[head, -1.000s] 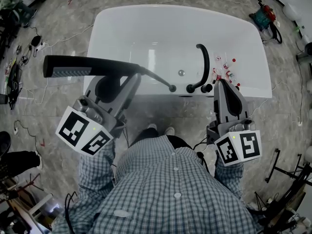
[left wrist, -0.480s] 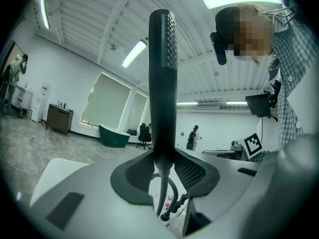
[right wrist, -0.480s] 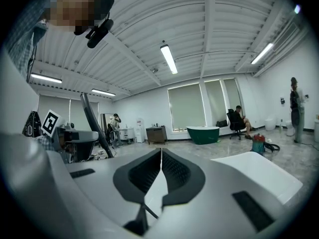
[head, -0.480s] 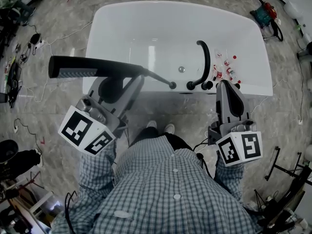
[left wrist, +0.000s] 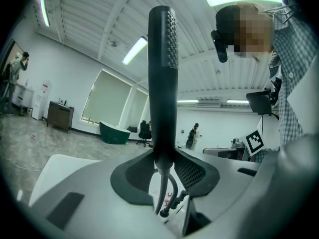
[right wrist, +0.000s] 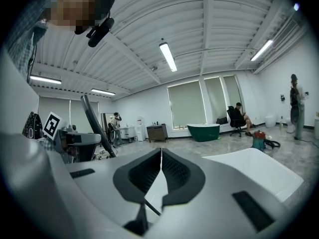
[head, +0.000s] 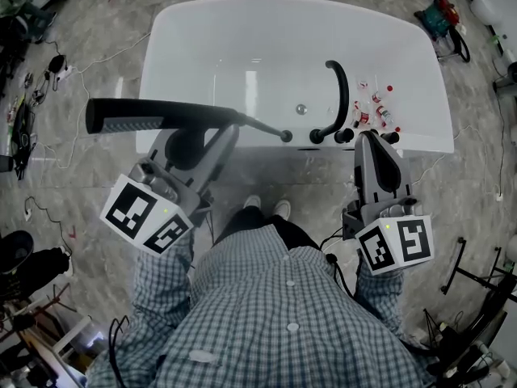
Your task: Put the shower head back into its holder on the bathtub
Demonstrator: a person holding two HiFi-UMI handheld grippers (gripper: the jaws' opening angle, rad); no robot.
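A long black shower head lies level over the white bathtub's near left corner, and my left gripper is shut on its handle. Its thin hose runs right to a black fitting on the near rim. In the left gripper view the shower head stands upright between the pads, with my left gripper clamped low on it and the hose hanging beneath. My right gripper is shut and empty by the black faucet; in its own view my right gripper has the pads together.
Black knobs sit on the near rim beside the faucet. Small red-capped bottles stand on the tub's right ledge. Cables and clutter cover the floor at left, and a tool lies at the far right. The person's shoes are just before the tub.
My left gripper and the shower head have shifted slightly right, toward the tub. The right gripper has edged a little closer to the rim and stays shut.
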